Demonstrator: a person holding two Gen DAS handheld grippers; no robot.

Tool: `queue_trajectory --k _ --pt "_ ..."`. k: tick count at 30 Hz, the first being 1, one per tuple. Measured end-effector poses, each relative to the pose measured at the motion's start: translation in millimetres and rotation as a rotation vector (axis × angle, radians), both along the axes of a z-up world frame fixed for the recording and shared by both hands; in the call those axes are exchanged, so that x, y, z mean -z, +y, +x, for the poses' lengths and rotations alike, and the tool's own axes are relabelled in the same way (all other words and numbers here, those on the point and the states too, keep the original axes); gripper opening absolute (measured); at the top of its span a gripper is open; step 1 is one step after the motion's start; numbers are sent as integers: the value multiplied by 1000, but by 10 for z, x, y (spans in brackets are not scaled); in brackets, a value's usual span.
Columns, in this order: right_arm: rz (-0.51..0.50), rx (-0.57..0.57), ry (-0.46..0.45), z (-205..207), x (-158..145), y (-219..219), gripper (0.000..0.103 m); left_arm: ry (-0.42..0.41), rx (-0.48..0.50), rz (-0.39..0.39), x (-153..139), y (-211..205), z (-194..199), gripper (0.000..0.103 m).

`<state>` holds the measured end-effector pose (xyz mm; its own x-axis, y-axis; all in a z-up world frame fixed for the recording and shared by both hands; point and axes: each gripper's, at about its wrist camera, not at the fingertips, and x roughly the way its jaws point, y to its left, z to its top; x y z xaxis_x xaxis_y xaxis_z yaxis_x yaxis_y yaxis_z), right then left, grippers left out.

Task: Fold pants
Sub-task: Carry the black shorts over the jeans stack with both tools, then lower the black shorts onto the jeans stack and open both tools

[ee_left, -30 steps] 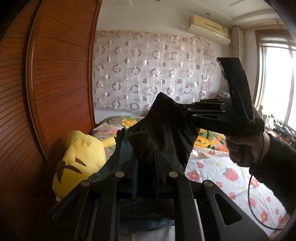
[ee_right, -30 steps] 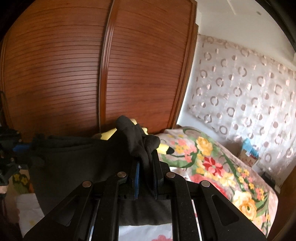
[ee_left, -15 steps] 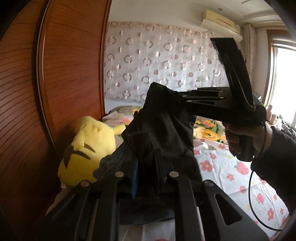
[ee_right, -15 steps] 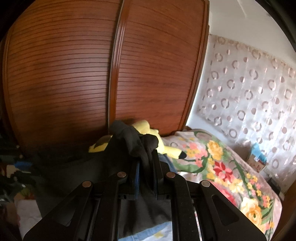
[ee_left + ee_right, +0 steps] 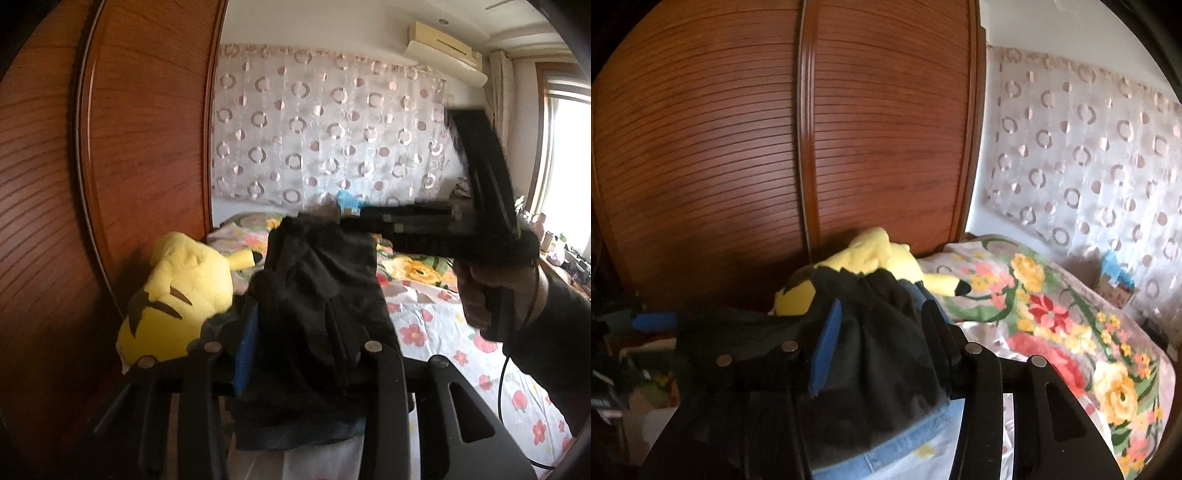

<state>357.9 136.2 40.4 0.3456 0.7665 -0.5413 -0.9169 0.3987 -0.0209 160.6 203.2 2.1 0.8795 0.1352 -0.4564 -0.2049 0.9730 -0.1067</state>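
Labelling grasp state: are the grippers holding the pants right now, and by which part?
Both are letting go. The black pants bunch between the fingers of the left gripper and right gripper, whose jaws are opening; neither visibly pinches it. Which part, cannot tell.

Pants (image 5: 317, 295) hide plush's (image 5: 177, 295) side; right hand-held gripper (image 5: 343, 218) motion-blurred.

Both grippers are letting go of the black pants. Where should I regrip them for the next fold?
Probably take the bunched top edge of the black fabric pants, coming from above and toward the wooden wardrobe. That edge stands raised, while the rest drapes flat over light blue denim.
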Motion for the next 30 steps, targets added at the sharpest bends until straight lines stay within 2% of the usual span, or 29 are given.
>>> queue_trajectory --k 3,7,10,15,21,30 --pt "-25 -4 27 38 107 -11 46 -20 -10 9 -56 -26 -21 35" --pt "-37 -7 70 105 245 -16 45 -1 -2 22 -15 -39 40 35" --pt "-44 -4 91 146 297 0 45 43 -3 20 102 -20 118 35" --pt "-60 17 99 218 374 30 45 120 -91 30 371 121 158 35" --pt "-73 26 107 253 476 68 44 147 -115 -6 530 236 99 36" --pt "-52 47 105 102 406 -21 43 143 -97 -21 430 202 16 36"
